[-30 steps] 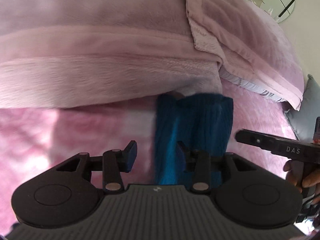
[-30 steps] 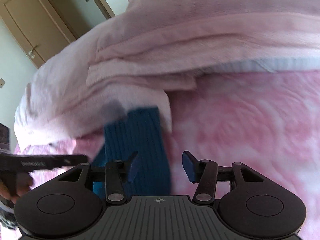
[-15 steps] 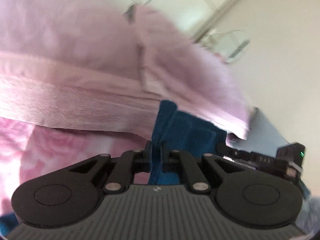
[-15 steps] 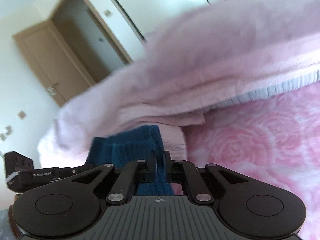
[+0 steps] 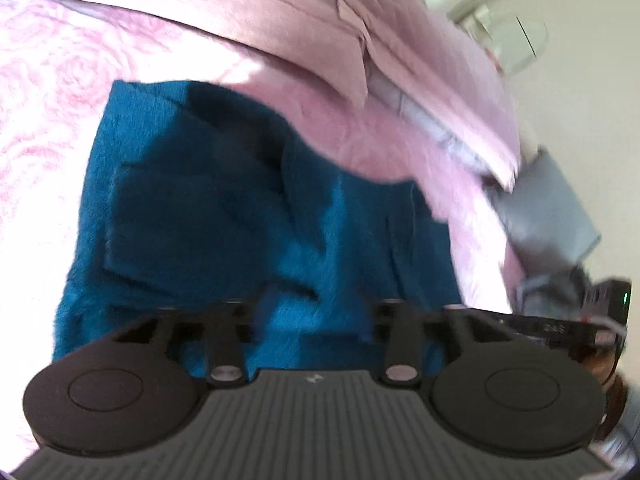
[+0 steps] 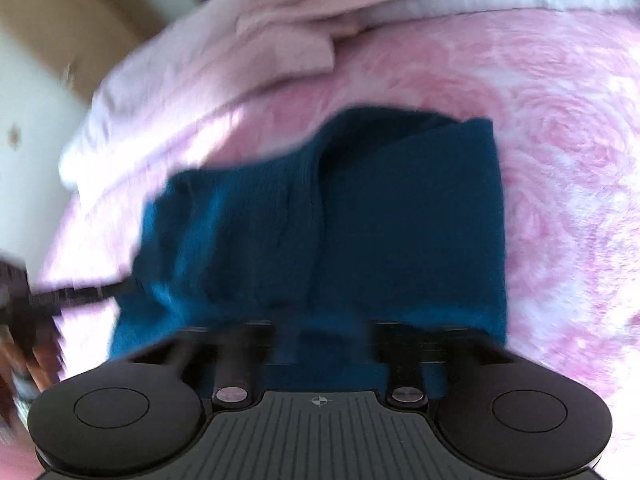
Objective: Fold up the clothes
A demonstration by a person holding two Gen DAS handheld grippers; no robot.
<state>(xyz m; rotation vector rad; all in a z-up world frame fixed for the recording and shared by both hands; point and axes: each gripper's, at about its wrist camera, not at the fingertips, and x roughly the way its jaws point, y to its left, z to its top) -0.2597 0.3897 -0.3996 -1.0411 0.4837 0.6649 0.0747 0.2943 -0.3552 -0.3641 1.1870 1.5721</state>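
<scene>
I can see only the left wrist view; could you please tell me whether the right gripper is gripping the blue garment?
Observer: In the right wrist view, the right gripper has its jaws opening. The blue garment shows in the gap between the fingers, and as far as the blur allows, it is not pinched.
Operator: Thank you. Where does the garment's right side end?
Observer: Its right edge lies fairly straight on the rose-patterned bedspread, clear of the pale pink blanket folded farther back.

teal garment (image 5: 224, 200) on pink rose-print bedspread (image 6: 560, 140).
</scene>
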